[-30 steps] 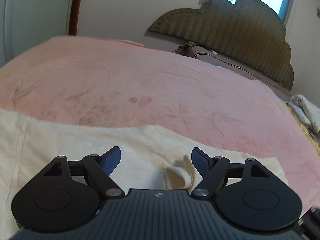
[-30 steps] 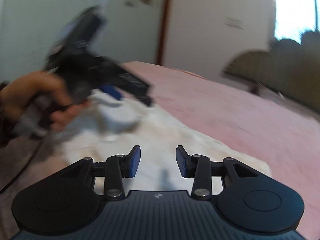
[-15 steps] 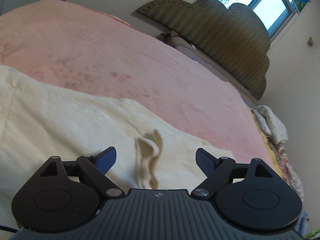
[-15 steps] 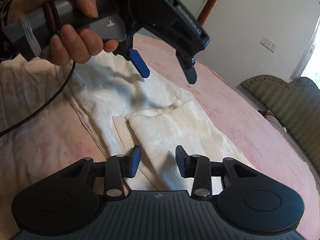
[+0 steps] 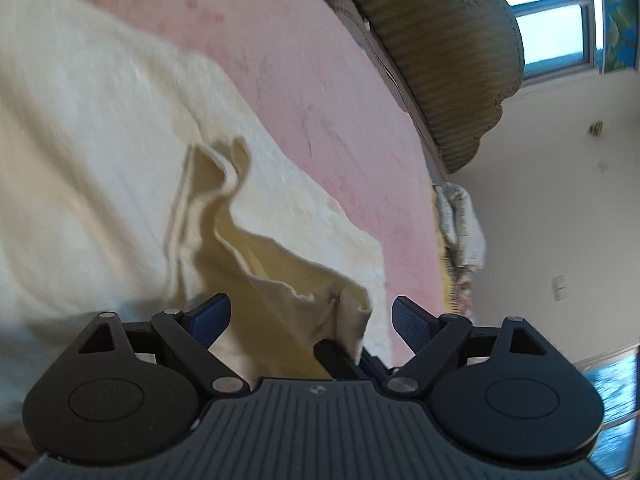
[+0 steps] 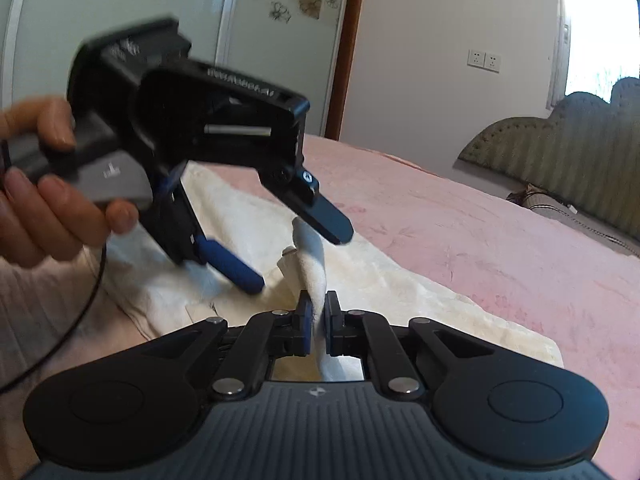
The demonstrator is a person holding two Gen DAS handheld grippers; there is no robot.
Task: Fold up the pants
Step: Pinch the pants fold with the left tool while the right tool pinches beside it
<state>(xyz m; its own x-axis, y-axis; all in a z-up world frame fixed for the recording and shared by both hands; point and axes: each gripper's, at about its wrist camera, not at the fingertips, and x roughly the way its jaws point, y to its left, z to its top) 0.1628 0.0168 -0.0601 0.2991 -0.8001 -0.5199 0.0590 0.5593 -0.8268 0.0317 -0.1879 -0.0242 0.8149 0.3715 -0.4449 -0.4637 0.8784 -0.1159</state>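
Pants, cream-coloured, lay spread on the pink bed. The right hand-held gripper was clamped on a raised fold of them, while the left hand-held gripper hovered above, jaws wide and empty.

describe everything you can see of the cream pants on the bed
The cream pants look like soft, textured fabric, spread mostly flat on the pink bed cover. One edge is pulled up into a ridge, pinched by the shut right tool. The left tool hangs open over that ridge, not gripping it.
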